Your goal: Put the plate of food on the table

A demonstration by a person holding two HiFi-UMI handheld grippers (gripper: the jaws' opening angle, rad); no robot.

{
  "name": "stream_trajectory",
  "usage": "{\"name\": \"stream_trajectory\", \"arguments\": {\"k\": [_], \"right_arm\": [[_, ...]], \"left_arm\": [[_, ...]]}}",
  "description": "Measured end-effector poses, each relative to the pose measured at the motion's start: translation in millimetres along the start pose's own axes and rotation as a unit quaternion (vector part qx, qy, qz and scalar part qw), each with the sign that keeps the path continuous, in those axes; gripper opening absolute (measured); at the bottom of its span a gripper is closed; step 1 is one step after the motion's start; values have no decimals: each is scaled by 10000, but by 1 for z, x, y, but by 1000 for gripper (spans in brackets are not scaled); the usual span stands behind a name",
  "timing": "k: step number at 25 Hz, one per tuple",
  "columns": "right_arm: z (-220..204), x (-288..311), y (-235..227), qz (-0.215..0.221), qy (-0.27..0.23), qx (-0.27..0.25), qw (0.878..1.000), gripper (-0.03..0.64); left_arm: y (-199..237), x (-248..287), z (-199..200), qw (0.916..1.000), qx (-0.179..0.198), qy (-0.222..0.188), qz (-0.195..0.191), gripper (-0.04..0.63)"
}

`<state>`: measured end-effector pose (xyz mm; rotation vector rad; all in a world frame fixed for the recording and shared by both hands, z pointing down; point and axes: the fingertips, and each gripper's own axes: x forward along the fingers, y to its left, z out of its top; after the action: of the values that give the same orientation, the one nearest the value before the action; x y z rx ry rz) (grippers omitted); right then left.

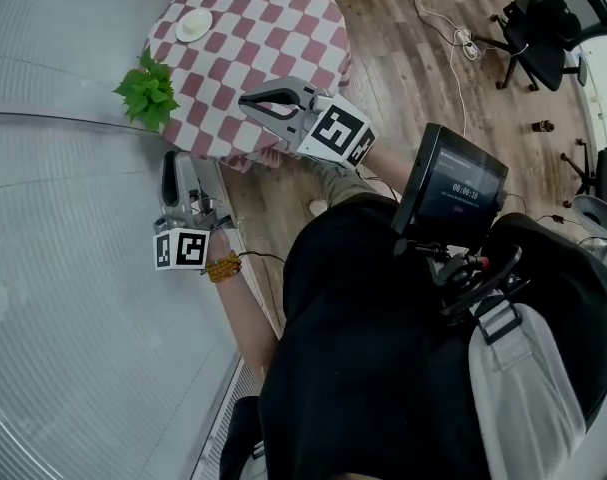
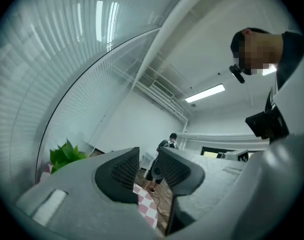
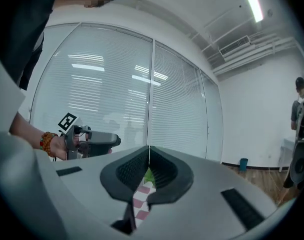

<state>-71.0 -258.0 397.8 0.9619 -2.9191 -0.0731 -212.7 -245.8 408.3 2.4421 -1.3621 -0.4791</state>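
Left gripper [image 2: 147, 166] jaws apart, right gripper [image 3: 148, 159] jaws pressed together, both empty. We see the small round white plate [image 1: 194, 25] on the red-and-white checked table [image 1: 283, 38], well beyond both. Risk: reaching over, we clip the green leafy plant [image 1: 146, 90] ahead of the left gripper.

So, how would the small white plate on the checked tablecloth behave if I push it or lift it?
The small round white plate looks stiff and shallow, probably light; if ceramic, it could chip. It lies flat on the pink-and-white checked tablecloth, so tipping seems unlikely, but pushing may wrinkle the cloth.
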Motion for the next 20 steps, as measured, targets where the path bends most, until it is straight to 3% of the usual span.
{"name": "stream_trajectory", "arguments": {"k": [3, 6, 8, 11, 13, 20], "right_arm": [[28, 2, -3, 4, -264, -193, 9995, 11], [58, 1, -1, -20, -663, -496, 9966, 11], [69, -2, 8, -3, -808, -717, 9942, 11], [69, -3, 27, 98, -810, -962, 9920, 11], [66, 0, 36, 235, -845, -813, 9928, 11], [49, -1, 64, 627, -787, -590, 9932, 11]], "left_arm": [[-23, 10, 27, 9936, 1101, 114, -223, 124], [-55, 13, 43, 9702, 2353, 182, -551, 117], [-76, 8, 46, 9568, 2791, 66, -818, 109], [-85, 0, 42, 9515, 2965, -93, -817, 101], [-84, -1, 35, 9510, 3015, -67, -685, 101], [-96, -21, -3, 9581, 2762, 98, -750, 93]]}}
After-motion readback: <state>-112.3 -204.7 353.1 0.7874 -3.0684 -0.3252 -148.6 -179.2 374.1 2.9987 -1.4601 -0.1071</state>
